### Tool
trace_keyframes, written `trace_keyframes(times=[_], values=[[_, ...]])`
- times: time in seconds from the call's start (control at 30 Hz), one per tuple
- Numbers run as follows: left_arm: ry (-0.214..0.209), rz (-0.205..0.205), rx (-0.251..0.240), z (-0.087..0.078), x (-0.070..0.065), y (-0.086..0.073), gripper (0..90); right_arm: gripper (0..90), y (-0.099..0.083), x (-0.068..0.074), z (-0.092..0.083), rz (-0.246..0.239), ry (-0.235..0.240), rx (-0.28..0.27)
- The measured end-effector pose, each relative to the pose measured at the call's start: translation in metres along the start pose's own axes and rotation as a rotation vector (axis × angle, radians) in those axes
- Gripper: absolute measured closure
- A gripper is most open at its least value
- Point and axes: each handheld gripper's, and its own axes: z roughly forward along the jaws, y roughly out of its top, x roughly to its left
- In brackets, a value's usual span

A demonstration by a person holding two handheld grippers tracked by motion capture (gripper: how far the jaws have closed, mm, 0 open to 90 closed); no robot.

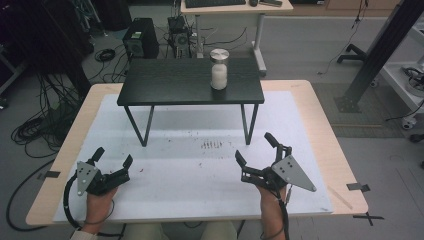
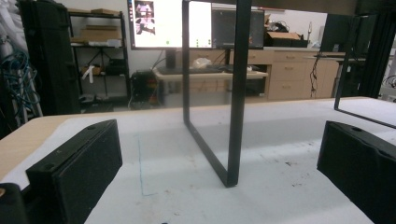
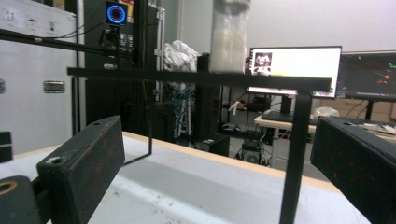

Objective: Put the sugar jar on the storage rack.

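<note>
A clear jar (image 1: pixel 219 69) with a silver lid and white contents stands upright on a small black stand (image 1: pixel 165 82) at the far middle of the white mat (image 1: pixel 195 165). In the right gripper view the jar (image 3: pixel 228 35) rises above the stand's top (image 3: pixel 140 74). My left gripper (image 1: pixel 113 159) rests open near the mat's front left, nothing between its jaws. My right gripper (image 1: pixel 256 149) is open at the front right, also holding nothing. The stand's leg frame (image 2: pixel 233 116) is straight ahead in the left gripper view.
The wooden table (image 1: pixel 325 135) edges the mat on all sides. Dark specks (image 1: pixel 211 145) lie on the mat in front of the stand. On the floor beyond are a computer tower (image 1: pixel 141 39), cables (image 1: pixel 35 125) and a desk (image 1: pixel 235 7).
</note>
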Motion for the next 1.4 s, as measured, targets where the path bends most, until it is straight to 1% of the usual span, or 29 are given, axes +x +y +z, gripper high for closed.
trace_keyframes(times=[0.07, 0.1, 0.13, 0.2, 0.23, 0.27, 0.33, 0.37, 0.43, 0.6, 0.63, 0.73, 0.8, 0.83, 1.0, 1.4], values=[[0.0, 0.0, 0.0, 0.0, 0.0, 0.0, 0.2, 2.2, -0.015, 0.0, -0.001, 0.012, -0.019, -0.01], [0.0, 0.0, 0.0, 0.0, 0.0, 0.0, 0.2, 2.2, -0.015, 0.0, -0.001, 0.012, -0.019, -0.01], [0.0, 0.0, 0.001, 0.0, 0.0, 0.0, 0.3, 2.1, -0.02, -0.001, -0.001, 0.015, -0.025, -0.009], [0.0, 0.0, 0.0, 0.0, 0.0, 0.0, 0.3, 2.1, -0.03, -0.001, -0.001, 0.022, -0.035, 0.001], [0.0, 0.0, 0.0, 0.0, 0.0, 0.0, 0.3, 2.1, -0.04, -0.001, 0.0, 0.02, -0.041, 0.007], [0.0, 0.0, 0.0, 0.0, 0.0, 0.0, 0.3, 2.1, -0.04, -0.001, 0.0, 0.02, -0.041, 0.007], [0.0, 0.0, 0.0, 0.0, 0.0, 0.0, 0.3, 2.1, -0.051, -0.001, 0.001, 0.024, -0.045, 0.024], [0.0, 0.0, 0.0, 0.0, 0.0, 0.0, 0.3, 2.1, -0.051, -0.001, 0.001, 0.024, -0.045, 0.024], [0.0, 0.0, 0.0, 0.0, 0.0, 0.0, 0.3, 2.1, -0.061, -0.002, 0.001, 0.028, -0.052, 0.032], [0.0, 0.0, 0.0, 0.0, 0.0, 0.0, 0.3, 2.0, -0.069, -0.002, 0.001, 0.041, -0.056, 0.041], [0.0, 0.0, 0.0, 0.0, 0.0, 0.0, 0.3, 2.0, -0.072, -0.003, 0.001, 0.049, -0.056, 0.053], [0.0, 0.0, 0.0, 0.0, 0.0, 0.0, 0.3, 2.0, -0.073, -0.003, 0.001, 0.048, -0.058, 0.052], [0.0, 0.0, -0.001, 0.0, 0.0, 0.0, 0.3, 2.0, -0.075, -0.003, 0.001, 0.034, -0.054, 0.057], [0.0, 0.0, 0.0, 0.0, 0.0, 0.0, 0.3, 2.0, -0.076, -0.004, 0.0, 0.042, -0.053, 0.054], [0.0, 0.0, 0.0, 0.0, 0.0, 0.0, 0.3, 2.0, -0.078, -0.004, -0.002, 0.041, -0.061, 0.039], [0.001, 0.001, -0.001, 0.0, 0.0, 0.0, 0.2, 2.0, -0.078, -0.004, 0.0, 0.06, -0.076, 0.055]])
